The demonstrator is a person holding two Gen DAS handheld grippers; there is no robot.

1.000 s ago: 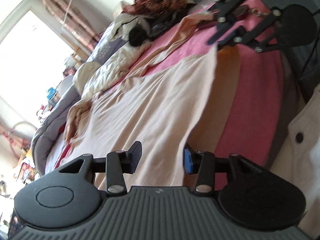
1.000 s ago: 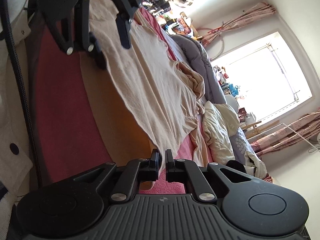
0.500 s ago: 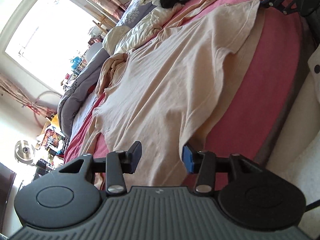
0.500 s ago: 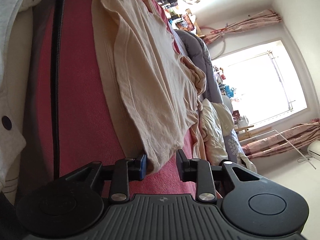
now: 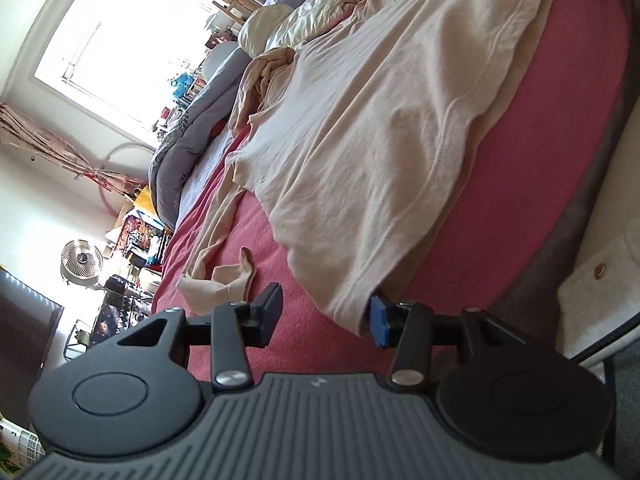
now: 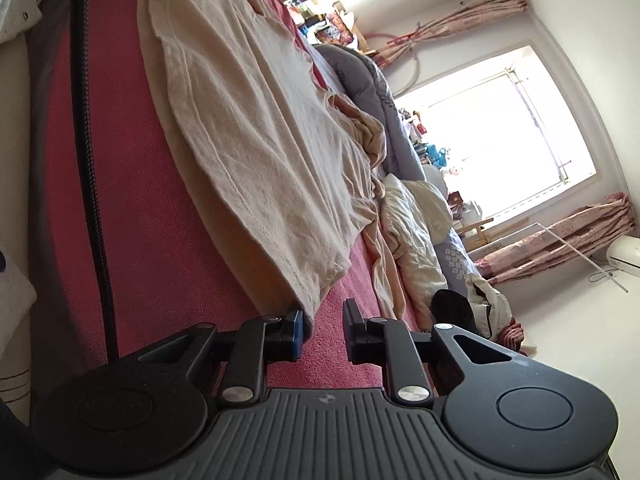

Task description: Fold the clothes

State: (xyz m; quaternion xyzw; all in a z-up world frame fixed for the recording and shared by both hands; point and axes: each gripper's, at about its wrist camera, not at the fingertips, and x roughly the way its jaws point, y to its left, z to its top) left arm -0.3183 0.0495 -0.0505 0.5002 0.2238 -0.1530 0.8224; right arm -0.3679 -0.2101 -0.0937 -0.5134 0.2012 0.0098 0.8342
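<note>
Beige shirt (image 5: 380,128) spread flat on the pink bedspread (image 5: 560,128), not yet folded; all folds judged left to do. Long axis along the near bed edge, hem corners toward each gripper. Left gripper (image 5: 326,318) spread, hem corner between the jaws, unpinched. Right gripper (image 6: 322,334) partly apart, just been closing, corner beside one finger, nothing held.

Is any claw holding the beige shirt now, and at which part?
Nothing is held. Both claws, left and right, stand open at corners of the shirt; its fabric touches one finger of each, unpinched.
</note>
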